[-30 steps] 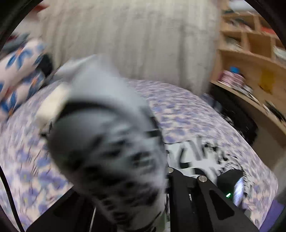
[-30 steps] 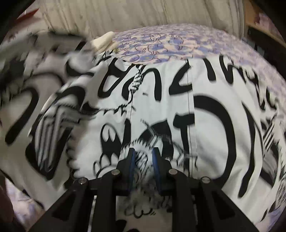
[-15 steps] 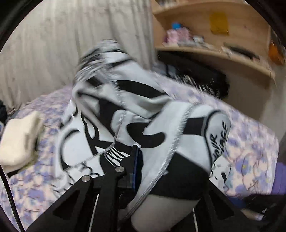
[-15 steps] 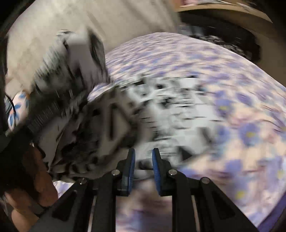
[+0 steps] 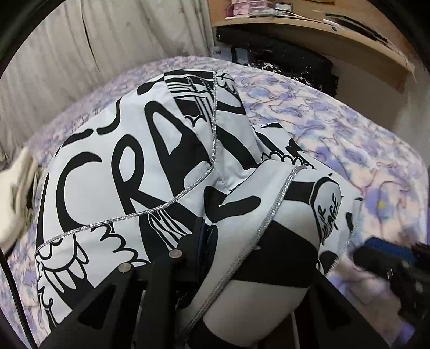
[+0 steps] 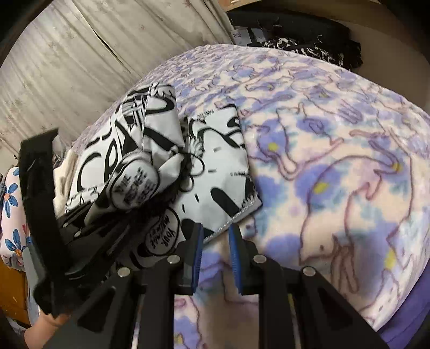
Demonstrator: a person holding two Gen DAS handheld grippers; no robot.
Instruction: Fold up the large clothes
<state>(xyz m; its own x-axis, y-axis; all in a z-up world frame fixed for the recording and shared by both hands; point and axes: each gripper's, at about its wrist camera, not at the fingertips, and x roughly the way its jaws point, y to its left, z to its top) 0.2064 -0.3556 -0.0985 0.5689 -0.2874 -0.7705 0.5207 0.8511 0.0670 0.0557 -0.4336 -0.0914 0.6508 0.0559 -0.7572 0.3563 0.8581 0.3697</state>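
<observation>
A black-and-white graphic-print garment (image 5: 139, 166) lies partly folded on the bed, and also shows in the right wrist view (image 6: 215, 166). My left gripper (image 5: 212, 241) is shut on a fold of the garment, which drapes over its right finger and hides it. My right gripper (image 6: 215, 236) is slightly open and empty, with its fingertips just short of the garment's near hemmed corner (image 6: 236, 214). The right gripper shows blurred at the lower right of the left wrist view (image 5: 387, 257). The left gripper shows at the left of the right wrist view (image 6: 88, 236).
A purple floral blanket (image 6: 336, 150) covers the bed. A cream garment (image 5: 16, 193) lies at the left. A pale curtain (image 5: 94, 48) hangs behind. A wooden shelf (image 5: 309, 24) and dark bags (image 5: 282, 59) stand at the far right. A floral pillow (image 6: 10, 214) lies left.
The left gripper swung the garment fold over and down onto the bed. The right gripper let go of the garment and drew back to its near corner.
</observation>
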